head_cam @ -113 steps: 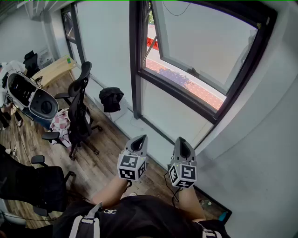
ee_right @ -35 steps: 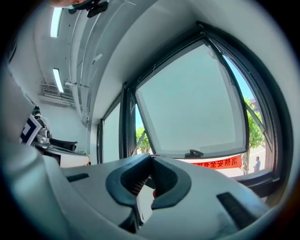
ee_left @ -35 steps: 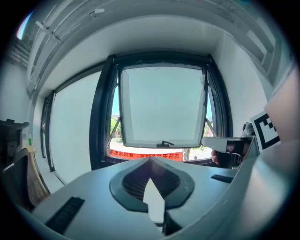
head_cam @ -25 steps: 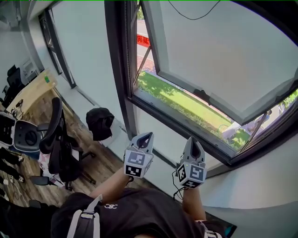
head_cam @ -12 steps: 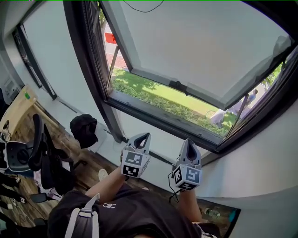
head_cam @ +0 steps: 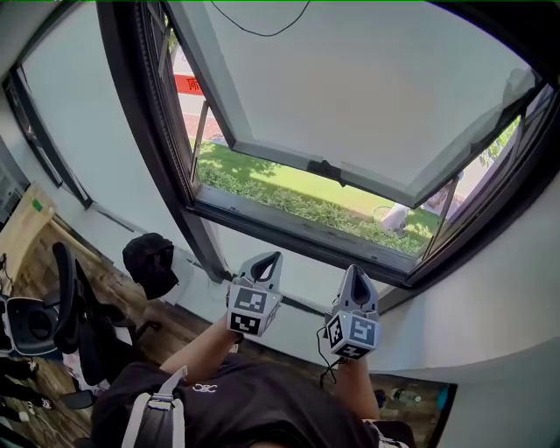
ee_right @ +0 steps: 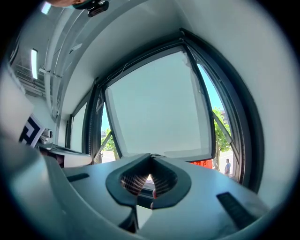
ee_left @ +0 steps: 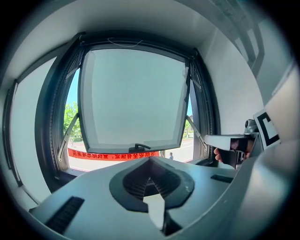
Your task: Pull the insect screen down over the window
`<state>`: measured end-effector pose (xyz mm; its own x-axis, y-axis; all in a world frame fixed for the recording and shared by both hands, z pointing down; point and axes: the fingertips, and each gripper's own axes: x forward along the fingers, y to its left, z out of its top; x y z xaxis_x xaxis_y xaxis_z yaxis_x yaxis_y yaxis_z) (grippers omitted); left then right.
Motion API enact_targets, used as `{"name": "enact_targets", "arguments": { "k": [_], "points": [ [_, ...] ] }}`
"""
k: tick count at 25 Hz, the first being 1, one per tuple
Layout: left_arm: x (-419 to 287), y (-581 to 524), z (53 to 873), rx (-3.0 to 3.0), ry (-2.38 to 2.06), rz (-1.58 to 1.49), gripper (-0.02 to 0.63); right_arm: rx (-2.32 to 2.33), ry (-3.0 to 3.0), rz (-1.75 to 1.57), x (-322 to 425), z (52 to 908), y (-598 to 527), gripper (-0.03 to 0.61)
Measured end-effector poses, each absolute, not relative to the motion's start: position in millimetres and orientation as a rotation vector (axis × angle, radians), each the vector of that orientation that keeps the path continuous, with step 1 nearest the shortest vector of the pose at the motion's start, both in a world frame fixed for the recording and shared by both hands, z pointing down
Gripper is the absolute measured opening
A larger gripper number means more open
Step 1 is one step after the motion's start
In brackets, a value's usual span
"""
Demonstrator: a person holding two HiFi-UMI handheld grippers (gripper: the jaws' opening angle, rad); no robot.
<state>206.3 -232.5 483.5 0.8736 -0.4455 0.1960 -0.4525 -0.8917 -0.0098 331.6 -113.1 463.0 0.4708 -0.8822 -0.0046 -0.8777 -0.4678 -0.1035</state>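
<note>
A dark-framed window (head_cam: 289, 238) fills the wall ahead. Its frosted sash (head_cam: 350, 96) is swung outward at the bottom, with a black handle (head_cam: 325, 168) on its lower rail. A thin cord (head_cam: 262, 24) hangs at the top of the opening; I see no screen drawn over it. My left gripper (head_cam: 273, 257) and right gripper (head_cam: 358, 270) are side by side below the sill, both shut and empty, pointing up at the window. The left gripper view shows the sash (ee_left: 133, 98) and its handle (ee_left: 139, 147) past the shut left gripper (ee_left: 150, 161). The right gripper (ee_right: 151, 157) points at the sash (ee_right: 159, 112).
A black bag (head_cam: 150, 262) sits on the low ledge at left, with office chairs (head_cam: 74, 306) and a wooden desk (head_cam: 22, 229) beyond. Outside are grass, a red banner (head_cam: 185, 84) and a person (head_cam: 398, 214). A white wall stands at right.
The view has tilted up and come nearer the window, so the sash now fills more of the frame. Both grippers stay shut, side by side, at the same spot below the sill.
</note>
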Motion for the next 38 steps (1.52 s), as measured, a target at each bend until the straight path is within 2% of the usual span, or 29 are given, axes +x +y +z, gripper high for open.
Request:
{"name": "enact_targets", "arguments": {
  "k": [14, 28, 38],
  "points": [
    [174, -319, 476, 3.018, -0.671, 0.235, 0.012, -2.704, 1.475, -0.007, 305, 452, -169, 0.005],
    [167, -339, 470, 3.031, -0.606, 0.201, 0.012, -2.847, 1.429, 0.030, 294, 448, -168, 0.006],
    [161, -364, 418, 3.415, -0.814, 0.120, 0.012, -3.235, 1.468, 0.521, 311, 404, -160, 0.005]
  ]
}}
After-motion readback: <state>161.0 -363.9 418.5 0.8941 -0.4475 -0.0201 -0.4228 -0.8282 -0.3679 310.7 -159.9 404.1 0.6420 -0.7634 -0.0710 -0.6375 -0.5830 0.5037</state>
